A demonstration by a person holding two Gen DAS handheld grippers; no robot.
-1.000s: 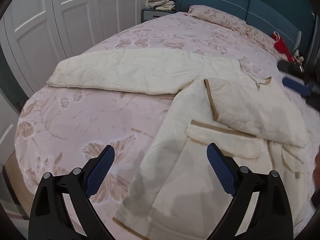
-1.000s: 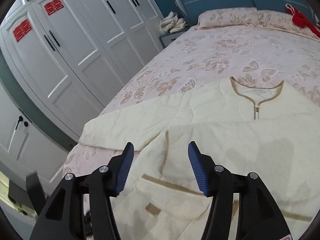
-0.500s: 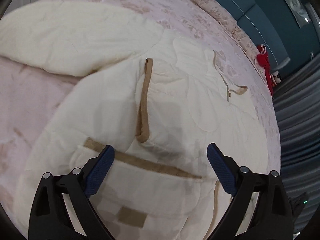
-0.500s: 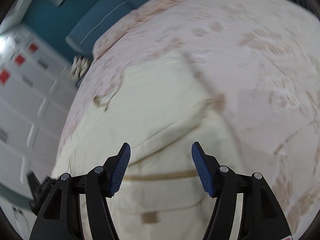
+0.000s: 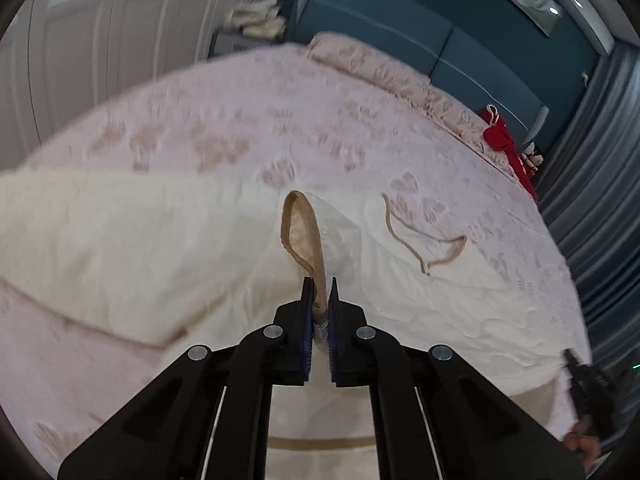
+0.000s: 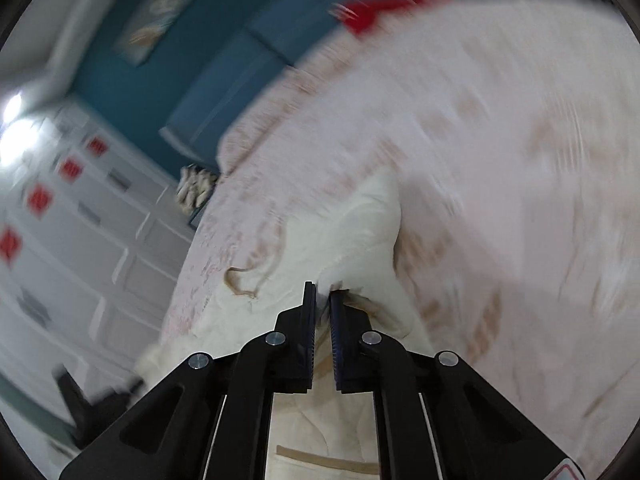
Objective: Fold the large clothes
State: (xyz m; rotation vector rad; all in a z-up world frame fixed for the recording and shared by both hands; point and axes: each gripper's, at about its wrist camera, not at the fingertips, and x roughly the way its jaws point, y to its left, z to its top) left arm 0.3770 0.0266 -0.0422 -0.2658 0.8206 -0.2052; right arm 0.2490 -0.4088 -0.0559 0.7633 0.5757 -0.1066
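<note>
Cream quilted garment (image 5: 120, 240) spread across the floral bedspread (image 5: 240, 120), one sleeve stretched toward the wardrobe side, tan-trimmed neckline (image 5: 424, 240) lying flat near the middle. Tan-edged sleeve cuff (image 5: 302, 232) raised off the garment body in a loop, pinched between the closed fingers of the left gripper (image 5: 319, 300). Right gripper (image 6: 323, 300) likewise drawn together on a fold of the cream fabric (image 6: 352, 232) at the garment's far edge; exact spot blurred.

Step in hand, judged: a sleeve or side panel being lifted for folding inward over the body. Next move: carrying both held points across together, keeping the fabric taut and level, laying the edge parallel to the garment's midline, then releasing without dragging the layer beneath.

Beyond: pillows (image 5: 380, 68), teal headboard (image 5: 400, 28), red item (image 5: 504, 140), white wardrobe (image 6: 80, 240).
</note>
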